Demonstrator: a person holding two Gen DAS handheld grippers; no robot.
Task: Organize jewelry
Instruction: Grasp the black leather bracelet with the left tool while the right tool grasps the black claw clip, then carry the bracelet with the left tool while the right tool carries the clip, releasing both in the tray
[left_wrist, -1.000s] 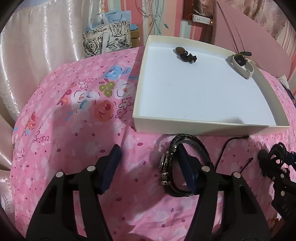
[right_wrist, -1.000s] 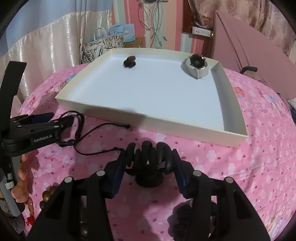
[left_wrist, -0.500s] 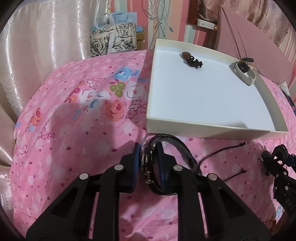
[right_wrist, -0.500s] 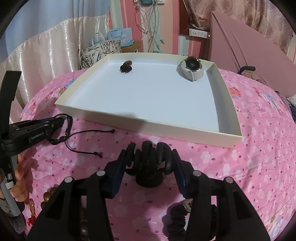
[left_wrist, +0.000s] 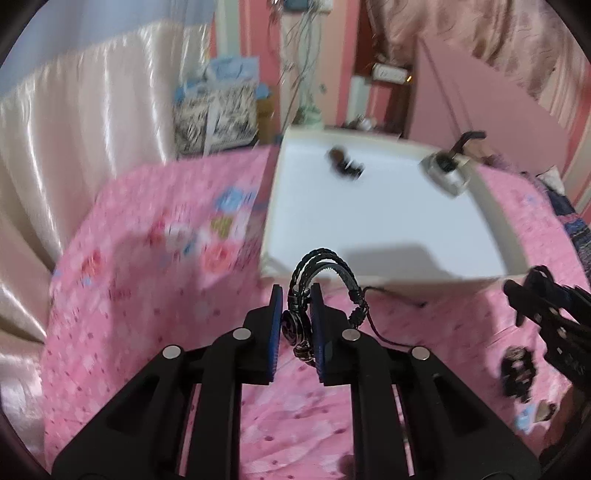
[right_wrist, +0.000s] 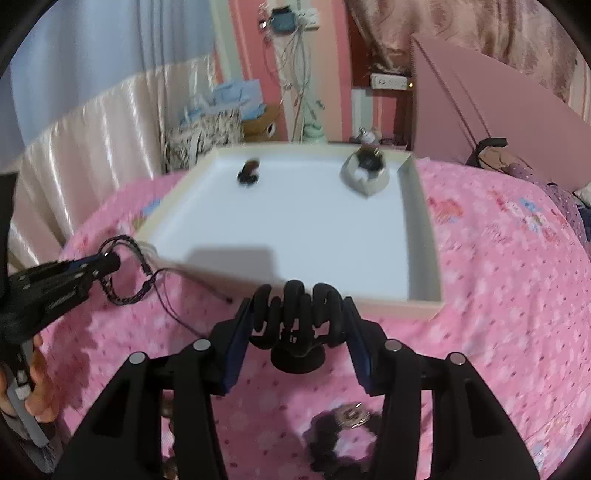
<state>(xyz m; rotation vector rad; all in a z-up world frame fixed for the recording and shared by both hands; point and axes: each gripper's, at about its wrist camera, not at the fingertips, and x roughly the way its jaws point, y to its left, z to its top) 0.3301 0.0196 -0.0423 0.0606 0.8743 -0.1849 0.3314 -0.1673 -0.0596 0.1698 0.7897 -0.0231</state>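
Note:
My left gripper is shut on a black braided bracelet. It holds the bracelet above the pink bedspread, just short of the white tray's near wall, and the cord ends hang down. In the right wrist view the same bracelet dangles from the left gripper. My right gripper is shut on a black hand-shaped jewelry stand, held in the air before the tray. Inside the tray lie a small dark piece and a white holder with a dark item.
A dark beaded bracelet with a metal charm lies on the bedspread under the right gripper. A person's hand holds the left gripper's handle. Patterned bags and a cream curtain stand beyond the bed. A pink board leans at the right.
The left jaws shut on the braided bracelet and lifted it off the bedspread. Both grippers rose, and the right one still carries the black stand.

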